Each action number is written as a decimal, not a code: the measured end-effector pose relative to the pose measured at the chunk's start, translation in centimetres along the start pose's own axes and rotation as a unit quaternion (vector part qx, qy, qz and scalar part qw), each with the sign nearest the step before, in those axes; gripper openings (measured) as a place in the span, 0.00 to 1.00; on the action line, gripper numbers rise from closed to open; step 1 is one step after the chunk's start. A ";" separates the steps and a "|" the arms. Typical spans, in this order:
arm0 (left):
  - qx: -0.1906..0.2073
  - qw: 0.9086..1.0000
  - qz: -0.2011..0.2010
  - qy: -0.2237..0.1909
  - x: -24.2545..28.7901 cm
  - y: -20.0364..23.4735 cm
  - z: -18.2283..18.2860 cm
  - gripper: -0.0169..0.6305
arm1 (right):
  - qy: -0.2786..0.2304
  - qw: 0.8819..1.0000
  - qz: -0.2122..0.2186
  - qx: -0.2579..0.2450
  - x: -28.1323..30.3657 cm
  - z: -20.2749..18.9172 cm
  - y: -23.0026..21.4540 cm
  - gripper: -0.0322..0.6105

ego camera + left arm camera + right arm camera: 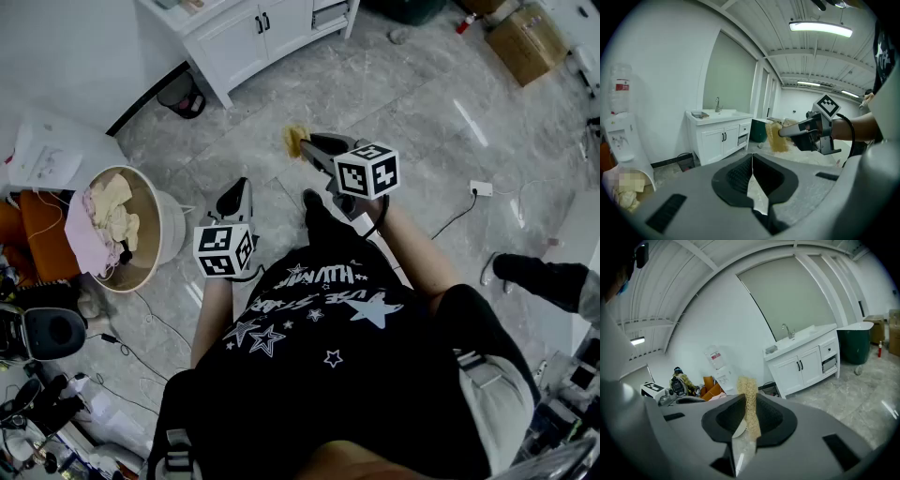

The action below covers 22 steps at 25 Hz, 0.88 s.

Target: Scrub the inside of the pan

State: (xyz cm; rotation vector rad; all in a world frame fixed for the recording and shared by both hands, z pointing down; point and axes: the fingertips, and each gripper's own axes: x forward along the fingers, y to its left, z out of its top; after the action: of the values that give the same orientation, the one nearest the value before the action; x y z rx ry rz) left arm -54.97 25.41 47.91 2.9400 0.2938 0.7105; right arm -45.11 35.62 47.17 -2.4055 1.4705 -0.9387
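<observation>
Over the floor (422,112) in the head view, the right gripper (307,143) pinches a sponge (295,138) by one end; hard scrubbing could pull it loose. Both tools point slightly downward. Left gripper view: the left gripper (752,164) is closed, empty. Right gripper view: sponge clamped upright, no pan anywhere

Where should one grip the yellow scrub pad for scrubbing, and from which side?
Pinch the scrub pad at one end, across its two flat faces, approaching edge-on, as the right gripper holds it. It is thin and flat, and its free end sticks out beyond the jaws.
</observation>
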 end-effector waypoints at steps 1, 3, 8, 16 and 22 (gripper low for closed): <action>-0.001 1.000 0.000 0.000 -0.1 0.0 -0.1 0.04 | 0.000 1.000 -0.001 0.000 -0.1 -0.1 -0.1 0.16; -0.002 1.000 0.001 0.001 -0.2 0.0 -0.3 0.04 | -0.001 1.000 -0.003 0.000 -0.3 -0.1 -0.2 0.16; -0.005 1.000 -0.002 0.007 -0.2 0.2 -0.7 0.04 | -0.005 1.000 -0.013 0.002 -0.8 0.1 -1.1 0.16; -0.019 1.000 -0.001 0.008 0.3 1.4 -0.7 0.04 | -0.003 1.000 -0.020 0.005 0.0 -0.2 -2.0 0.16; -0.040 0.999 0.004 0.025 1.0 2.1 -1.6 0.05 | 0.009 1.000 0.006 0.020 1.7 -0.3 -2.5 0.16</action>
State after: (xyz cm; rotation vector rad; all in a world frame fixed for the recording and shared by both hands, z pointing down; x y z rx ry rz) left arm -54.45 23.62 50.11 2.8530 0.2522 0.7793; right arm -42.92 35.46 49.27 -2.3628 1.4558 -0.9810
